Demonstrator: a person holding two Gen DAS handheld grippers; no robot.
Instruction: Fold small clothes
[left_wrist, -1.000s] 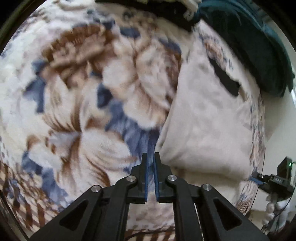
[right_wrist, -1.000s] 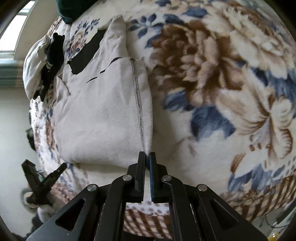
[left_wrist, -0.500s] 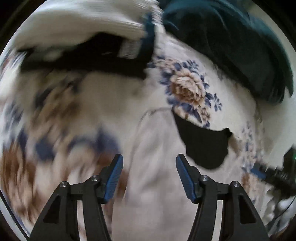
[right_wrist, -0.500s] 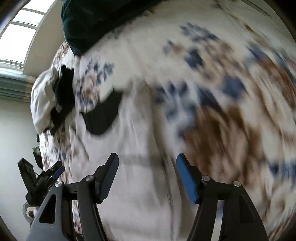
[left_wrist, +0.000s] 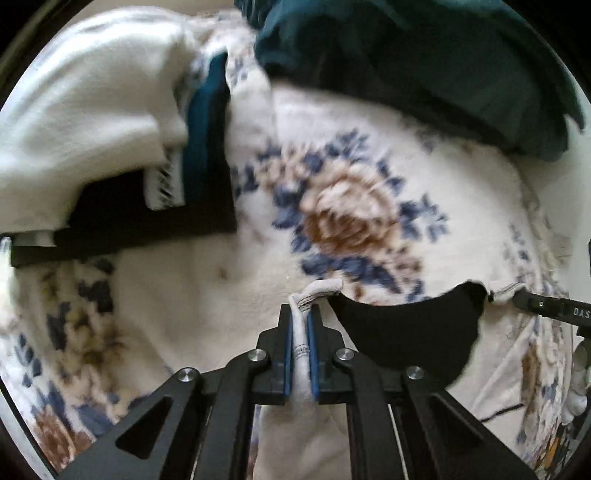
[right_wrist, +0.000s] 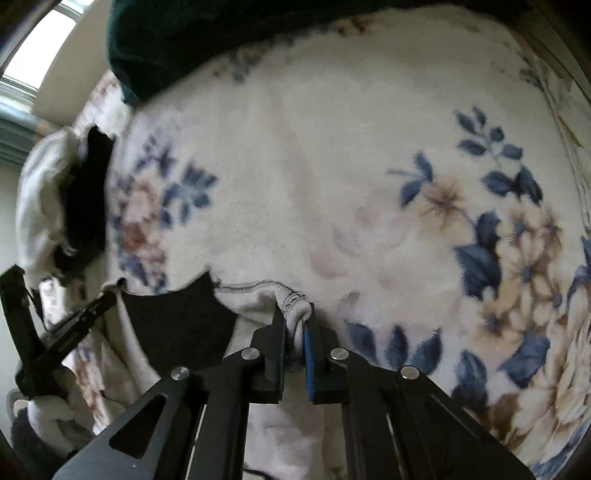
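Observation:
A cream garment with a black patch lies on a floral blanket. My left gripper is shut on one top corner of the cream garment. My right gripper is shut on the other top corner of the cream garment, beside the same black patch. Each gripper shows at the edge of the other's view: the right one in the left wrist view, the left one in the right wrist view. The garment's body hangs below, hidden under the grippers.
A pile of white, black and teal clothes lies at the far left on the blanket. A dark green cushion sits at the back; it also shows in the right wrist view. The flowered blanket spreads ahead.
Both grippers opened, moved up the garment to its top edge, and have now shut on its two top corners. The view shifted from the garment's bottom to its top.

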